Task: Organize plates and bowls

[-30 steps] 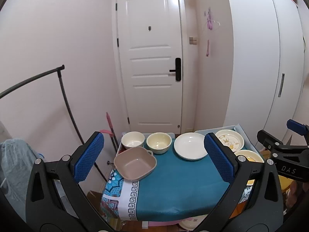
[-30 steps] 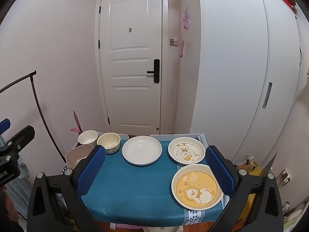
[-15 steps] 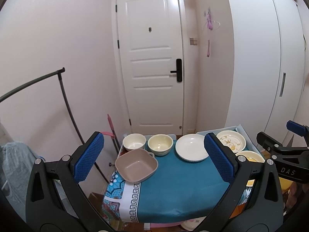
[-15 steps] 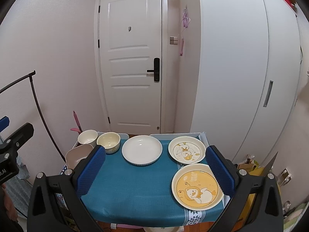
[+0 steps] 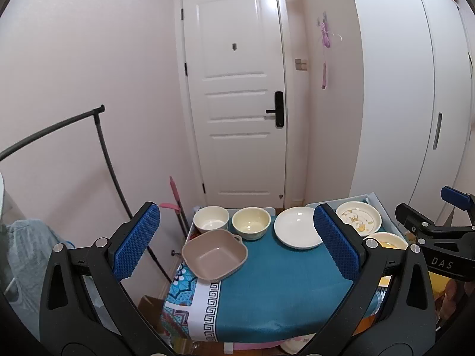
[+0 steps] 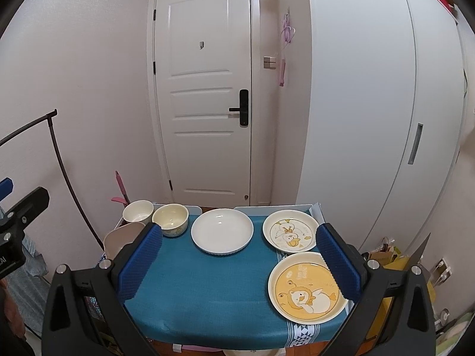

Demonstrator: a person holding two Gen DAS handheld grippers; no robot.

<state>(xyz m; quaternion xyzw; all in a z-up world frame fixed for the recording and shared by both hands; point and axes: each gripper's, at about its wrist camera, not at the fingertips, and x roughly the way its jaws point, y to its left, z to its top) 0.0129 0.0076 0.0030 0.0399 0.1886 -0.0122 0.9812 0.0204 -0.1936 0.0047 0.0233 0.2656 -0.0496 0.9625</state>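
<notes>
Crockery sits loose on the table (image 6: 207, 290): two round bowls (image 6: 170, 219) and a square bowl (image 5: 214, 252) toward ten o'clock, a white plate (image 6: 222, 230) at twelve, two duck plates (image 6: 307, 287) toward two and four. Left tongs (image 5: 234, 241) and right tongs (image 6: 236, 270) both hover above it, jaws apart, gripping nothing. The square bowl overhangs the left edge, handle pointing to one o'clock; a careless nudge could tip it off. The smooth rims may also slip from a shallow pinch.
</notes>
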